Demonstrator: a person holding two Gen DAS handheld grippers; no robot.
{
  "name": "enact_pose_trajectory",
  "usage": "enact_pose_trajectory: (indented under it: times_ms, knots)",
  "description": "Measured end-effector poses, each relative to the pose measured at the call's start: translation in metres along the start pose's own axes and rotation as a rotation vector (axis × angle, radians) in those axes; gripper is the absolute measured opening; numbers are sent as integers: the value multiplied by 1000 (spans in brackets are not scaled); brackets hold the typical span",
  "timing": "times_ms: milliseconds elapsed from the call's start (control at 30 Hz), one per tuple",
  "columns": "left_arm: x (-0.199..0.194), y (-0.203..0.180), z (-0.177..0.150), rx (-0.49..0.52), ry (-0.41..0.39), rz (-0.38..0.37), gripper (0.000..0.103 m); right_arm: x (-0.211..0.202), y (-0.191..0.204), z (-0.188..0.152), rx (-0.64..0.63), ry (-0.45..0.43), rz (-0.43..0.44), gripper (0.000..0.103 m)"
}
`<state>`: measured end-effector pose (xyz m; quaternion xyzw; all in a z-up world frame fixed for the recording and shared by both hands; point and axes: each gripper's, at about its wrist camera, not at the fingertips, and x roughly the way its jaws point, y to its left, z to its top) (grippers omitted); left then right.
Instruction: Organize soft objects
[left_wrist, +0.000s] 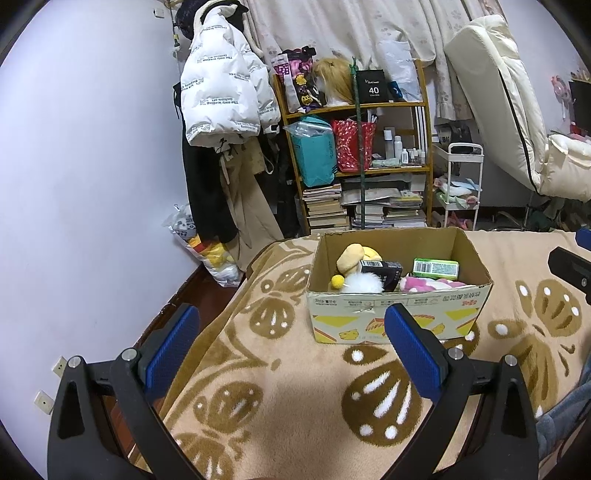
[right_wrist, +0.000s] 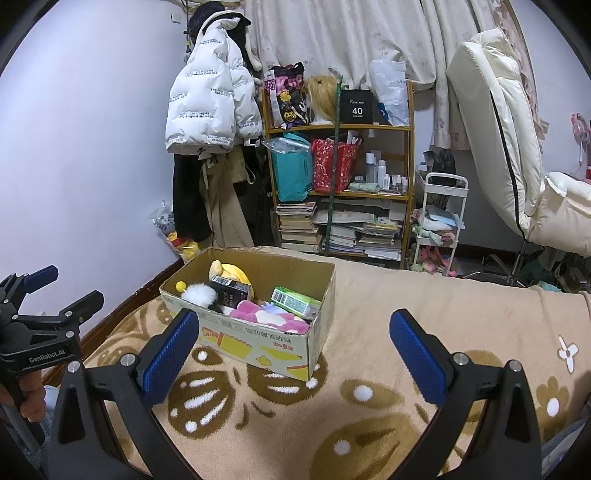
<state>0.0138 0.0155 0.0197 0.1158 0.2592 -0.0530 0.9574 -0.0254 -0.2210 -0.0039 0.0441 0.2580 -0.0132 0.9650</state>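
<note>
Nearest the cameras, both tools hover over the beige plush blanket with brown butterfly pattern (left_wrist: 303, 398). The left gripper (left_wrist: 291, 347) has its blue-padded fingers (left_wrist: 171, 343) spread wide with nothing between them, just short of the box's near wall. The right gripper (right_wrist: 291, 349) is likewise spread wide and holds nothing, in front of the box and off to its right.

The landmark, an open brown cardboard box with yellow print (left_wrist: 399, 314), sits on the blanket just beyond both tools. Inside it, at the near left, lies a white fluffy pom-pom with a small yellow ball (left_wrist: 354, 282); behind that, against the box's far-left corner, a yellow and tan plush toy (left_wrist: 354, 256). A black carton with a barcode (left_wrist: 382, 273) lies in the middle of the box, a pink and white plush (left_wrist: 428, 284) at the near right, and a green packet (left_wrist: 436, 267) behind it toward the far-right wall.

Beyond the box, past the bed's edge, stands a wooden shelf unit (left_wrist: 369, 107) stacked with books and bags. Left of the shelf a white puffer jacket with printed lettering (left_wrist: 218, 92) hangs by the wall; right of it stands a small white trolley (left_wrist: 463, 181).
</note>
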Motion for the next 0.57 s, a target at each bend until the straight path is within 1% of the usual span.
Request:
enact_pose_trajectory:
  times_ms: [200,567]
  knots:
    - [1,2,0,-6,1,0,99,0,0,-1,3,-12,-2,103]
    - [1,3,-2,3,-1,2,99,2,0,-2,4,2,-5,103]
